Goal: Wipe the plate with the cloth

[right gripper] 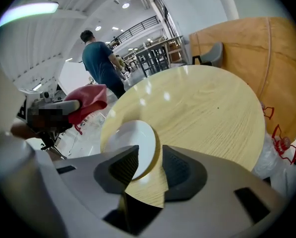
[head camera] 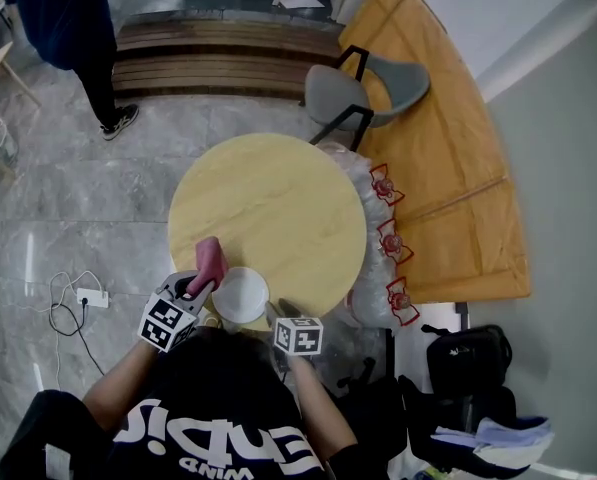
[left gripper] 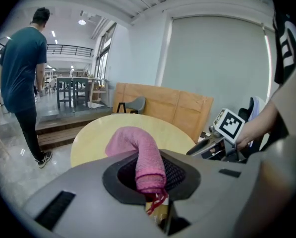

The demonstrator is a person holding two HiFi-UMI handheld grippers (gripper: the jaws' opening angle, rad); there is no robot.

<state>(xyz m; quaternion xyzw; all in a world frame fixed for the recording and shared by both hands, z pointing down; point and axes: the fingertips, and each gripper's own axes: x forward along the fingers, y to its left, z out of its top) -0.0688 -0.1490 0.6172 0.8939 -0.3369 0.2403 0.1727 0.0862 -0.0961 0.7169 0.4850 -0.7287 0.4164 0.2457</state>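
A white plate (head camera: 240,294) lies at the near edge of the round wooden table (head camera: 278,198). My left gripper (head camera: 200,286) is shut on a pink cloth (head camera: 210,258), which it holds just left of the plate. In the left gripper view the cloth (left gripper: 140,152) arches up out of the pinched jaws of the left gripper (left gripper: 150,182). My right gripper (head camera: 276,311) is at the plate's right rim. Seen from the right gripper view, the right gripper (right gripper: 150,165) stands open, with the edge of the plate (right gripper: 130,143) in the gap and bare table showing beside it.
A person (head camera: 68,18) stands on the floor beyond the table. A grey chair (head camera: 363,93) and orange wooden boards (head camera: 438,138) are at the far right. Plastic bags with red handles (head camera: 383,238) hug the table's right side. A power strip (head camera: 88,298) lies on the floor at left.
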